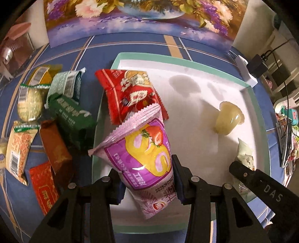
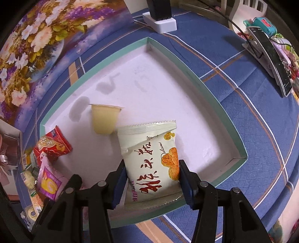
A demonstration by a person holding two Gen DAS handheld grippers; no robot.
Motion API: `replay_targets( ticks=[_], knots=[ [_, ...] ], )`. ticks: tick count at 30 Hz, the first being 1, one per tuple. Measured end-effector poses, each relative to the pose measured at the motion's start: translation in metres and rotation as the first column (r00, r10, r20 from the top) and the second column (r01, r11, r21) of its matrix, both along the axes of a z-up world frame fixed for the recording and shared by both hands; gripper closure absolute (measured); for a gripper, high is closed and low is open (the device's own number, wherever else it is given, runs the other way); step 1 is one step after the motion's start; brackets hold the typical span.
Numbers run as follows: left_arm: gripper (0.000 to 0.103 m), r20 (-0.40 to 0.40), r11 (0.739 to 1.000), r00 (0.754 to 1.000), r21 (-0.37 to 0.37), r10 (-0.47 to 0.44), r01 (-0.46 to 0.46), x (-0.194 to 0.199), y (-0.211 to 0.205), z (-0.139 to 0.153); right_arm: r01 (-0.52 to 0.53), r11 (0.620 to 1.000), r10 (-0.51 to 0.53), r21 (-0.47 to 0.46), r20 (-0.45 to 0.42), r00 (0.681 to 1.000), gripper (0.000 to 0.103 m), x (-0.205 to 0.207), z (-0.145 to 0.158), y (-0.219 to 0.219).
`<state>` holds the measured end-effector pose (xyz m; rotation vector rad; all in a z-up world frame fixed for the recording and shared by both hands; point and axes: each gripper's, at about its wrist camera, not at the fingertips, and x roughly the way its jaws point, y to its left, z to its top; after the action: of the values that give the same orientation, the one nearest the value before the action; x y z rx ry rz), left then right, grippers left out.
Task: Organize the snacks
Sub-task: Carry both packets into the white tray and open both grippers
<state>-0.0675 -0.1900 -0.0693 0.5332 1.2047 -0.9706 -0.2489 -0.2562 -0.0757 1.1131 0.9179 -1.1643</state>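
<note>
My left gripper is shut on a pink strawberry-cake packet, held over the near left part of a green-rimmed white box. A red snack packet leans on the box's left wall behind it. A pale jelly cup lies on its side on the box floor. My right gripper is shut on a cream packet with red characters, above the box's near edge. The jelly cup lies just beyond that packet. The other gripper's arm shows at the lower right of the left wrist view.
Several loose snack packets lie on the blue checked cloth left of the box. A flower painting stands behind it. A white power strip with a black plug and a phone on a stand sit to the right.
</note>
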Motion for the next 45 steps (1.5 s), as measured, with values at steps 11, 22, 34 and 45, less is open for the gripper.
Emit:
replay_targets(
  ticks=[11, 22, 34, 45],
  knots=[
    [0.058, -0.019, 0.997, 0.999, 0.067, 0.04, -0.039, 0.003, 0.02, -0.002, -0.013, 1.0, 0.013, 0.023, -0.005, 1.0, 0.047, 0.004, -0.003, -0.005],
    [0.058, -0.034, 0.99, 0.997, 0.127, 0.071, -0.067, 0.003, 0.035, -0.004, -0.047, 0.999, 0.047, 0.025, -0.016, 0.999, 0.047, 0.011, 0.0, -0.009],
    [0.047, -0.099, 0.996, 0.992, 0.05, 0.072, -0.068, 0.008, 0.038, 0.025, -0.071, 0.997, 0.071, -0.027, 0.003, 0.997, 0.046, 0.014, 0.027, -0.01],
    [0.013, -0.044, 0.979, 0.979, -0.035, 0.201, -0.203, 0.041, 0.061, 0.067, -0.099, 0.992, 0.101, -0.073, 0.026, 0.995, 0.045, 0.011, 0.049, -0.002]
  ],
)
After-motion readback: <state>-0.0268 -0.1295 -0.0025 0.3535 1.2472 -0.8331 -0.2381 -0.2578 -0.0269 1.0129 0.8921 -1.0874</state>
